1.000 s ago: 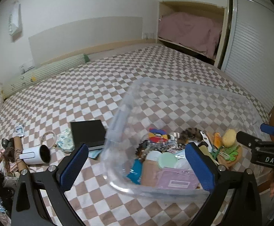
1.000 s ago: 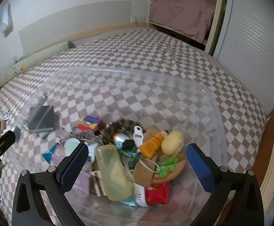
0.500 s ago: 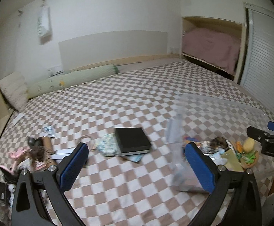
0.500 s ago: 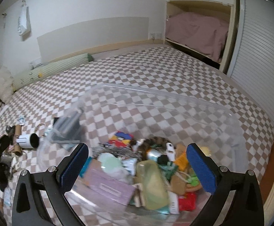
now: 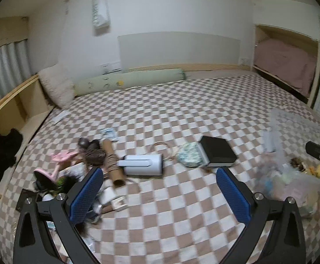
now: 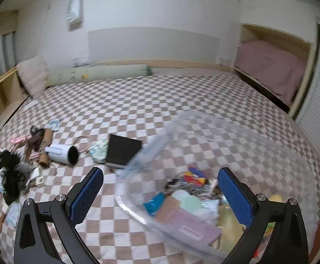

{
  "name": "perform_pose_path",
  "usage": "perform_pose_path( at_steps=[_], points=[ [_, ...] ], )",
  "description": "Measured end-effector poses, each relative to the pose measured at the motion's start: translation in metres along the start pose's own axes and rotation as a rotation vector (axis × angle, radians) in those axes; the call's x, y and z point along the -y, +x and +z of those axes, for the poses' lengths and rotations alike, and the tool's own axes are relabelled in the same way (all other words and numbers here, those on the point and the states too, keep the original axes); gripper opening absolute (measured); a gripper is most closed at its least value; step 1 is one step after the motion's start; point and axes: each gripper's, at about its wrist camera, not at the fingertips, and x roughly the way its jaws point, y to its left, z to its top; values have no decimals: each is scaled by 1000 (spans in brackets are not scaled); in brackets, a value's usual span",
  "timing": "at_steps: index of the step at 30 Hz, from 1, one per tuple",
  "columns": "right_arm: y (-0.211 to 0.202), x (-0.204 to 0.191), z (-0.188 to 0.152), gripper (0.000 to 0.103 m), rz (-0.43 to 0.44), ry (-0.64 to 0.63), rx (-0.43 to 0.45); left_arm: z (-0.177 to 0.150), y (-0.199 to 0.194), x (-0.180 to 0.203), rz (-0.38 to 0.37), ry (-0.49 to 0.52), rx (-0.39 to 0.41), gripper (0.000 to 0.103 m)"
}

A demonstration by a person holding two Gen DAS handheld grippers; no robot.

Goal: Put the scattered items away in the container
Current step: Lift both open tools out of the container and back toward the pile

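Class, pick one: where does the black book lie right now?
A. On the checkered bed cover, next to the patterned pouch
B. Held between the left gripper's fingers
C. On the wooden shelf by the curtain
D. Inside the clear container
A: the black book rests on the checkered bed cover, beside the patterned pouch, outside the clear container.

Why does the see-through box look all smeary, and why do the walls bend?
In the right wrist view the clear plastic box and the things inside are smeared by motion blur, while the right claw stays sharp. In the left wrist view the white cylinder and black book are slightly blurred too. Both views are fisheye, so the walls curve and the corners go dark.
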Motion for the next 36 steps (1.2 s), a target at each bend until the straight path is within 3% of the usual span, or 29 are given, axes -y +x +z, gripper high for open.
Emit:
perform_pose_path(
  at_steps=[5,20,36],
  points=[
    [1,-33,5,103,70,-1,-3,-14,-3,-38,48,-48,-16,103],
    [10,-142,-1,103,243,-118,-20,-56,-27,-123,195,-67,-56,103],
    [40,-259,-36,103,336,-267,-211,-105,-29,-195,280,-85,-157,103]
  ],
)
